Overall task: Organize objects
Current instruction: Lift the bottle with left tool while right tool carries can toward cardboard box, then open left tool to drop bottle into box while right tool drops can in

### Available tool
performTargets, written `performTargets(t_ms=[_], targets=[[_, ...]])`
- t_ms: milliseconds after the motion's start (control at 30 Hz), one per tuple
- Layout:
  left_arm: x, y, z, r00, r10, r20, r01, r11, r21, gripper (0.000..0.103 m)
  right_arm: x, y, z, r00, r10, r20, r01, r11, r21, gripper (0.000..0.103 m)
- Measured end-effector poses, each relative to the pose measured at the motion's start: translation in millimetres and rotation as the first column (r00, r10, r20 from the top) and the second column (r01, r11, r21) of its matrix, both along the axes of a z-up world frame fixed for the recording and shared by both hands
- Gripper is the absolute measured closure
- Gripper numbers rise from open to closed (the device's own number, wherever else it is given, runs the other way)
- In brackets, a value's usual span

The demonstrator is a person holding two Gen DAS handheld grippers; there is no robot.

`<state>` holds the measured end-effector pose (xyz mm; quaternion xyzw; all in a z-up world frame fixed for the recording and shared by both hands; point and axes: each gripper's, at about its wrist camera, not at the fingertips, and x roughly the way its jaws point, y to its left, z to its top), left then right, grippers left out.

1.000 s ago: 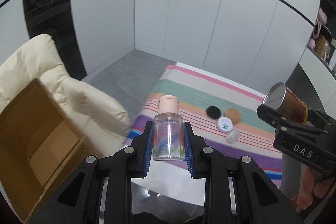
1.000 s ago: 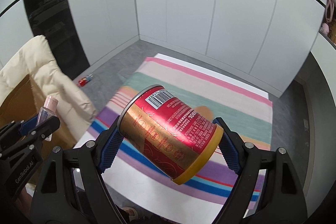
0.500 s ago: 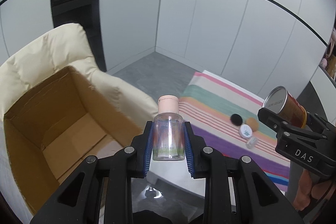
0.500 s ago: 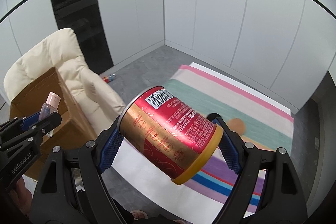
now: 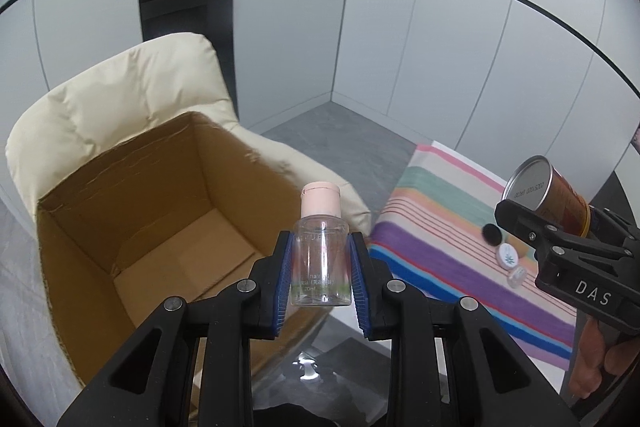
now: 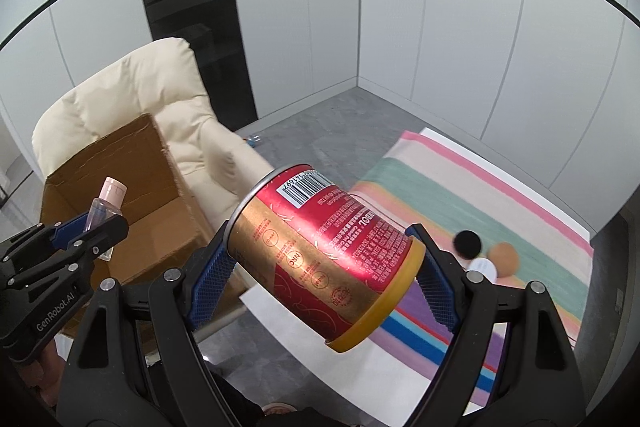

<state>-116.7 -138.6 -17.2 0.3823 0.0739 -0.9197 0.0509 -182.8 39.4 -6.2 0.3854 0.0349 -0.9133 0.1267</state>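
A small clear bottle [image 5: 320, 259] with a pink cap stands upright between the blue pads of my left gripper [image 5: 321, 281], which is shut on it. It hangs over the near right corner of an open brown cardboard box [image 5: 132, 227] that sits on a cream armchair [image 5: 120, 107]. My right gripper [image 6: 320, 275] is shut on a red and gold can [image 6: 324, 251], tilted, its metal end up and to the left. The same can [image 5: 556, 195] shows at the right of the left wrist view, and the bottle [image 6: 105, 205] at the left of the right wrist view.
A striped cloth [image 6: 480, 195] covers a low surface to the right. On it lie a black disc [image 6: 468, 242], a tan round pad [image 6: 505, 257] and a white lid [image 5: 507, 255]. Grey floor [image 6: 332, 131] and white wall panels lie beyond. A small object [image 6: 253, 139] lies on the floor.
Both grippers have swung left, away from the striped cloth toward the armchair. The box now fills the lower left of the left wrist view. Both grips are unchanged.
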Motion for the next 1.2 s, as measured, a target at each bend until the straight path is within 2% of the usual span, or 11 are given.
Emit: performTargets(t_ms=[400, 933, 1033, 1200], targets=[[13.0, -39.5, -5.0, 0.998, 0.068, 0.007, -0.068, 0.998, -0.001, 0.075, -1.7, -56.7, -3.0, 0.994, 0.112, 0.000, -0.112, 0.993, 0.023, 0.018], [32.9, -93.0, -24.5, 0.987, 0.147, 0.060, -0.148, 0.989, 0.003, 0.075, 0.1, -133.9, -12.8, 0.967, 0.253, 0.028, -0.254, 0.966, 0.040, 0.018], [36.7, -101.7, -28.3, 0.985, 0.160, 0.071, -0.161, 0.987, 0.002, 0.065, 1.1, -147.7, -15.6, 0.961, 0.276, 0.035, -0.277, 0.960, 0.043, 0.018], [49.8, -118.3, -23.4, 0.975, 0.217, 0.044, -0.216, 0.976, -0.032, 0.029, 2.9, -170.1, -19.6, 0.950, 0.310, 0.049, -0.312, 0.949, 0.046, 0.018]])
